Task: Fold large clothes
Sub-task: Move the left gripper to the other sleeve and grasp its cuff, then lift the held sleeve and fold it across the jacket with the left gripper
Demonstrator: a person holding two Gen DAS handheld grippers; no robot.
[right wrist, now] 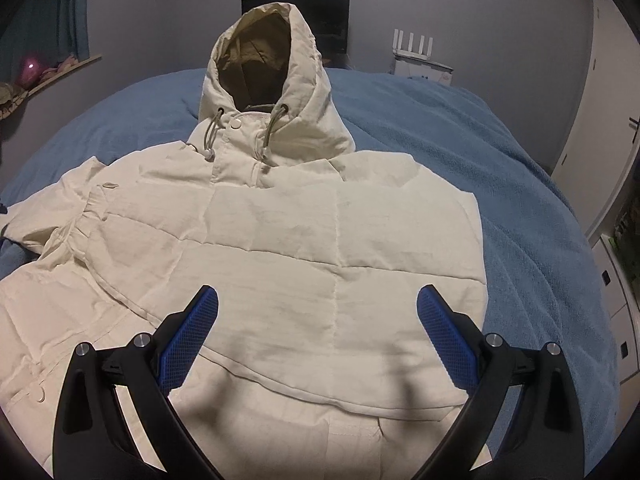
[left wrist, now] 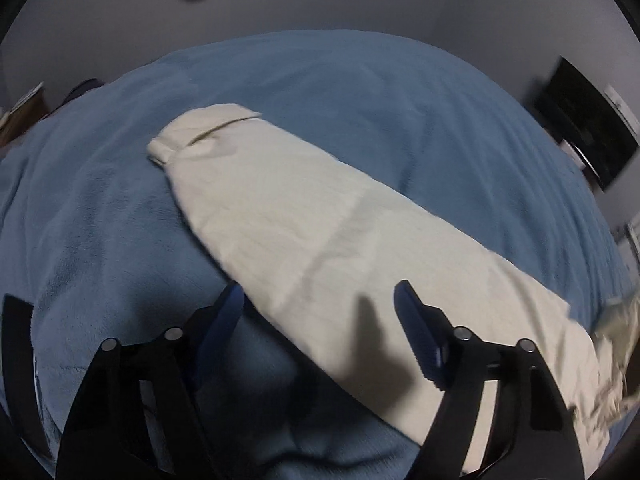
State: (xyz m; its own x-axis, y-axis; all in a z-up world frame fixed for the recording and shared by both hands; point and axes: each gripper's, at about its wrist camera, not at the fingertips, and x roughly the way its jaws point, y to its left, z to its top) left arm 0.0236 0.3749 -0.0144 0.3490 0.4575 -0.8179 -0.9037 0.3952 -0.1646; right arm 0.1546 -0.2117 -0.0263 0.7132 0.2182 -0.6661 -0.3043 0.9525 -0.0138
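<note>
Right gripper (right wrist: 318,300) spread, empty, over cream hooded jacket (right wrist: 280,248); hood (right wrist: 264,68) upright at 12 o'clock. Left gripper (left wrist: 320,300) spread above sleeve (left wrist: 300,216) on blue blanket (left wrist: 100,220).

The left hand-held gripper (left wrist: 320,300) is wide open and holds nothing. Its two blue pads (left wrist: 418,336) stand far apart, one at 7 o'clock and one at 5 o'clock in its own view, and both point up toward 12 o'clock. The right hand-held gripper (right wrist: 318,304) is wide open too, with nothing between its blue pads (right wrist: 446,336). Black arms with silver bolts carry the pads on each one.
</note>
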